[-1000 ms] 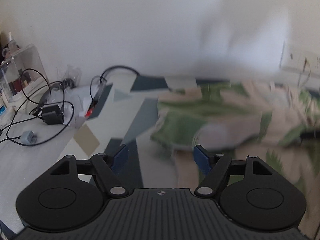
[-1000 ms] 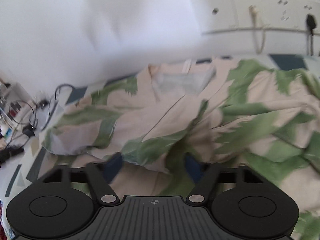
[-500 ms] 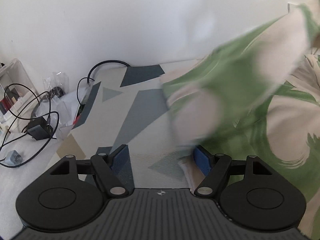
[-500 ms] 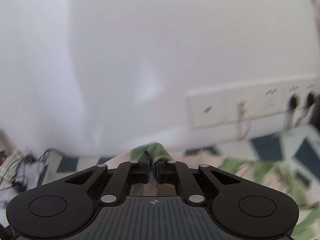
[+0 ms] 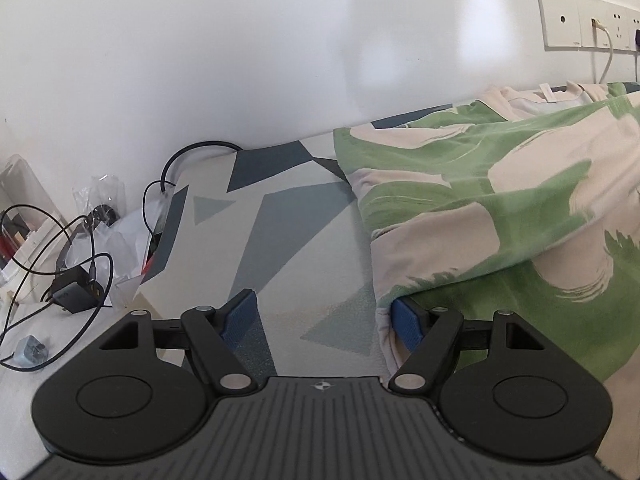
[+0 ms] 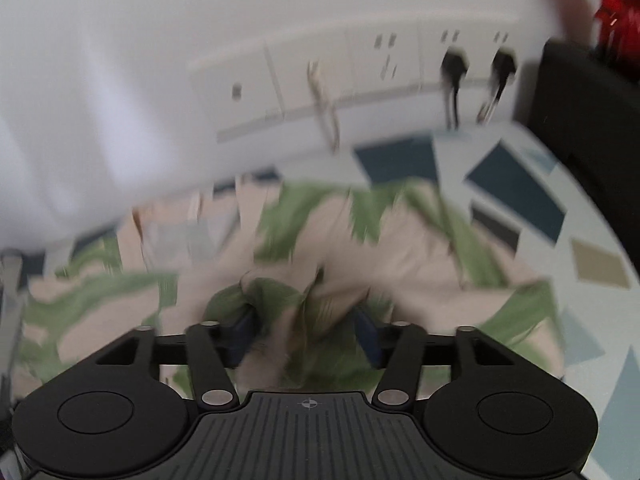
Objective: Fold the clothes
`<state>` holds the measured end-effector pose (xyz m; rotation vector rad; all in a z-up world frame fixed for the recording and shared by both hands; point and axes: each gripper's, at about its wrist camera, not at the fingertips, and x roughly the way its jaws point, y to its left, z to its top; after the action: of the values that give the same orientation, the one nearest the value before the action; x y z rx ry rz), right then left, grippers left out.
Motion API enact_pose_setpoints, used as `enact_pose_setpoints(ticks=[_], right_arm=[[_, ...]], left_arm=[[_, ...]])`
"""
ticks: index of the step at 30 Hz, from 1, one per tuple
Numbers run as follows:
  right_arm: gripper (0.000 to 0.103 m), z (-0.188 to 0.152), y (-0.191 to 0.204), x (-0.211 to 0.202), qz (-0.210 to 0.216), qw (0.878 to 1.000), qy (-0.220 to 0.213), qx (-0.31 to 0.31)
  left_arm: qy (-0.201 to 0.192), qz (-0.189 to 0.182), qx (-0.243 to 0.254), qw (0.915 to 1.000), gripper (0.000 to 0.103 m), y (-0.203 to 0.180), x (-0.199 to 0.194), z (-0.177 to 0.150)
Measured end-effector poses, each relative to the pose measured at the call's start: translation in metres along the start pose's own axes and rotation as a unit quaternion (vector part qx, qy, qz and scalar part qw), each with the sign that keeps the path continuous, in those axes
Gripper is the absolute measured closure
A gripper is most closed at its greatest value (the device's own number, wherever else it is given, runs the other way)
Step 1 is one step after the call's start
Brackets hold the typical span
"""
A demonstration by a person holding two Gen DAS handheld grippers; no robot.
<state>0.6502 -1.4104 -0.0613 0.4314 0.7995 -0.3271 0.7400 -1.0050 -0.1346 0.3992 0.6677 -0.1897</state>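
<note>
A: While the right gripper [image 6: 306, 334] has its jaws opening, a bunched fold of the green-and-beige garment [image 6: 280, 300] sits between them; the view is blurred, so whether the pads press it is unclear, though it looks let go.

B: And the left gripper [image 5: 324, 314]?

A: Its jaws stand wide apart, holding nothing. The right blue pad [image 5: 406, 320] sits just at the garment's near hem, the left pad over bare cloth covering.

B: So how should this step go?

A: Judging from the layout, the released fold needs to land flat. The left gripper would do well to pinch the near hem cleanly, only one layer, and pull it taut before the next fold, or wrinkles get trapped.

B: Where does the garment lie?

A: Spread on the tabletop [image 5: 280, 240], which has a geometric blue, grey and tan pattern, close to the white wall [image 5: 240, 60]. A socket strip [image 5: 588, 20] with plugged cables runs along the wall; a charger [image 5: 74, 290] and tangled wires lie off the left edge.
</note>
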Motion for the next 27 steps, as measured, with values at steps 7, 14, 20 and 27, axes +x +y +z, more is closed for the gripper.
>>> enact_pose_setpoints(ticks=[7, 14, 20, 27], right_arm=[[0.049, 0.052, -0.011, 0.021, 0.015, 0.999, -0.032, 0.036], [0.062, 0.042, -0.029, 0.09, 0.054, 0.986, 0.113, 0.113], [0.103, 0.046, -0.035, 0.084, 0.078, 0.977, 0.084, 0.179], [0.103, 0.091, -0.011, 0.06, 0.071, 0.991, -0.032, 0.112]], left_arm=[[0.011, -0.005, -0.05, 0.9987, 0.027, 0.009, 0.0, 0.001], [0.005, 0.002, -0.067, 0.9977, 0.026, 0.011, -0.004, 0.001], [0.015, 0.005, -0.085, 0.9963, 0.024, 0.013, -0.002, 0.0], [0.023, 0.013, -0.086, 0.9959, 0.024, 0.01, 0.0, -0.001]])
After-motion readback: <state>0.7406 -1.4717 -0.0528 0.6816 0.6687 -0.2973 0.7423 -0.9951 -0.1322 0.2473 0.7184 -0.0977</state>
